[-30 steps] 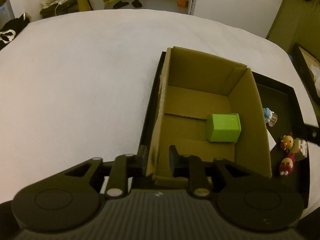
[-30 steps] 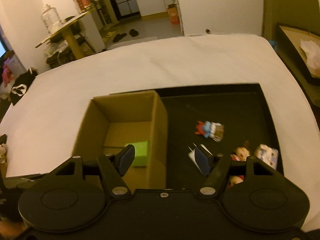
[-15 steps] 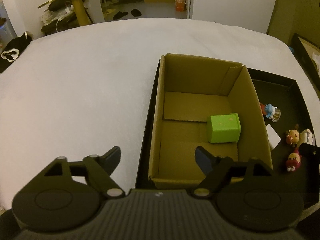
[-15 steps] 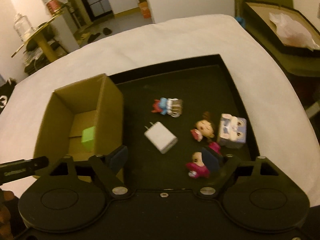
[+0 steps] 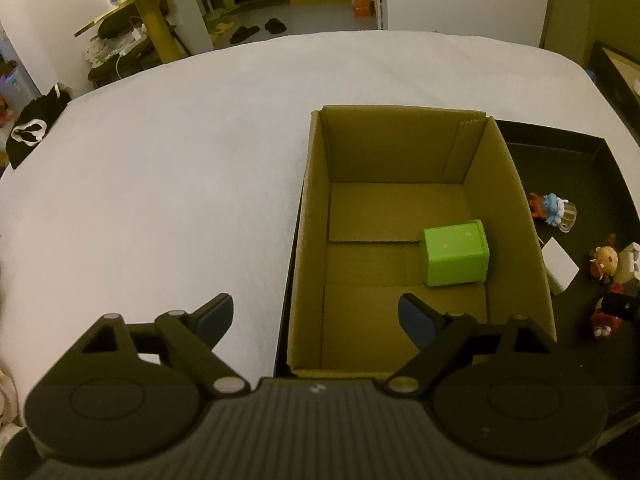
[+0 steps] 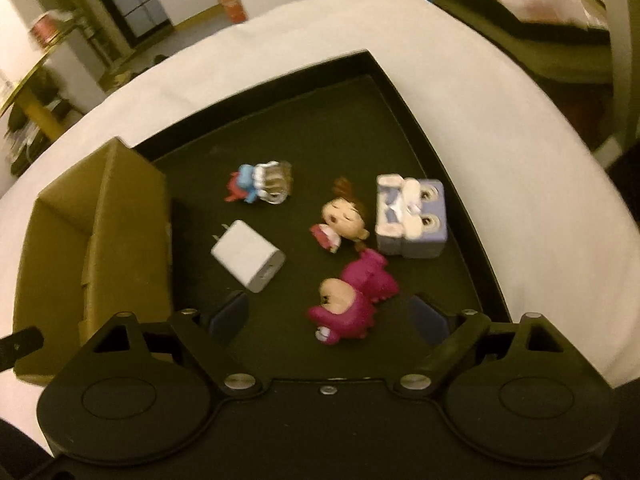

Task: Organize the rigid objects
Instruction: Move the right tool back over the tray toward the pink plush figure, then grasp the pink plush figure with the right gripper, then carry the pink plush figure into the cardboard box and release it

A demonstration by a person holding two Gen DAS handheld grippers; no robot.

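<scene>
A cardboard box (image 5: 400, 152) stands in a black tray (image 5: 560, 136) with a green cube (image 5: 456, 252) inside it. My left gripper (image 5: 316, 314) is open and its jaws are still opening; they straddle the box's near left corner without touching it. My right gripper (image 6: 330, 314) hovers low over the tray (image 6: 280, 96), its jaws opening. A pink figurine (image 6: 352, 296) lies between its fingertips, untouched. Beyond it lie a white charger (image 6: 248, 256), a blue figurine (image 6: 260, 186), a brown-haired doll (image 6: 344, 216) and a lavender block figure (image 6: 412, 216).
The tray rests on a white-covered surface (image 5: 160, 180). The box (image 6: 100, 208) fills the tray's left part, close to the right gripper's left finger. A round yellow table (image 5: 152, 4) and floor clutter lie beyond the far edge. Another dark tray (image 6: 520, 12) sits far right.
The left jaws, shut on the box's near wall a second ago, have spread wide and let it go. The right gripper swung from the box to the toys, sank lower, and widened.
</scene>
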